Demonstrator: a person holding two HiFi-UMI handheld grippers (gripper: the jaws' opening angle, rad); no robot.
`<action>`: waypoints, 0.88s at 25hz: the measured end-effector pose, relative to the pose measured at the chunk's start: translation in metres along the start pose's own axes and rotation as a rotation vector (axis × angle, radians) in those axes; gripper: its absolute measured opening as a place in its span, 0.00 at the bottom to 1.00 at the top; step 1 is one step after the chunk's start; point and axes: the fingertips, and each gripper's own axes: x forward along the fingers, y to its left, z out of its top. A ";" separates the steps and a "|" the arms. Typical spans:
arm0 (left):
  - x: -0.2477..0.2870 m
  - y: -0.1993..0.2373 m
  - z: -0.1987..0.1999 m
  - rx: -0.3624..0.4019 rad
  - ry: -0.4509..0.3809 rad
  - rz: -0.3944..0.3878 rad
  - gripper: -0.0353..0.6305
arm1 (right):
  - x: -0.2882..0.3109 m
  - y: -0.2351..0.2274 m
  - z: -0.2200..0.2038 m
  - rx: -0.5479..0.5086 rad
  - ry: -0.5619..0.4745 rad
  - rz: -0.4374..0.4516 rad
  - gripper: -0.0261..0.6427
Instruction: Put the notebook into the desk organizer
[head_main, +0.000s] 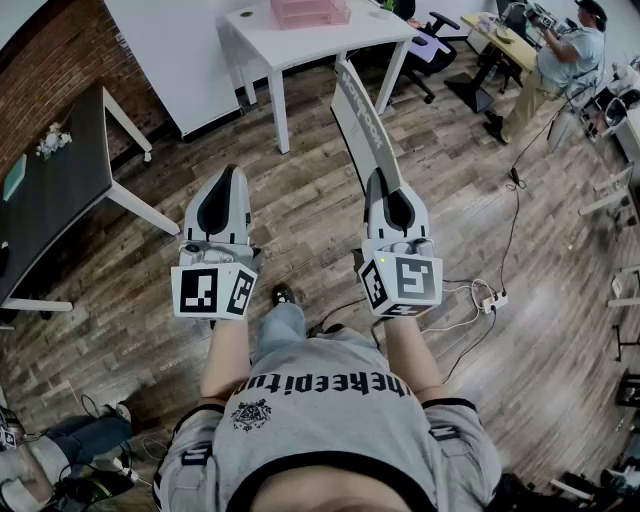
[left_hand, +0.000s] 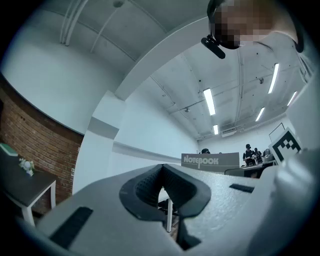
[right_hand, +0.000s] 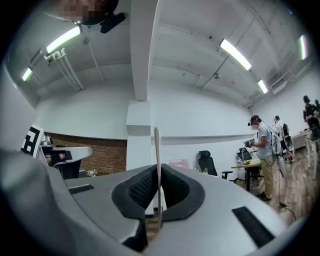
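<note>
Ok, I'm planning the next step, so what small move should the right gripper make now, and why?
Probably move the right gripper forward toward the white table: it is clamped on the thin grey notebook, held on edge, and the pink plastic desk organizer sits on that table, well ahead.

Grey notebook (head_main: 362, 120), pink desk organizer (head_main: 310, 12), white table (head_main: 300, 42), brown wood-grain floor (head_main: 300, 225).

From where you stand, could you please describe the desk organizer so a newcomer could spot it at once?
Find the white table at the top of the head view, beyond the grey notebook gripped in the right claw. The desk organizer sits near that tabletop's far edge, partly cut off by the frame. It is the only pink thing on the table.
</note>
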 end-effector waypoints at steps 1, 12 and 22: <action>0.000 0.000 0.000 0.000 -0.001 0.000 0.06 | 0.001 0.000 0.000 0.000 -0.001 0.000 0.05; 0.011 0.012 0.001 0.000 -0.008 -0.007 0.06 | 0.014 0.002 0.003 0.006 -0.010 -0.017 0.05; 0.048 0.041 0.002 0.009 -0.004 -0.061 0.06 | 0.054 0.015 0.017 0.007 -0.110 -0.002 0.05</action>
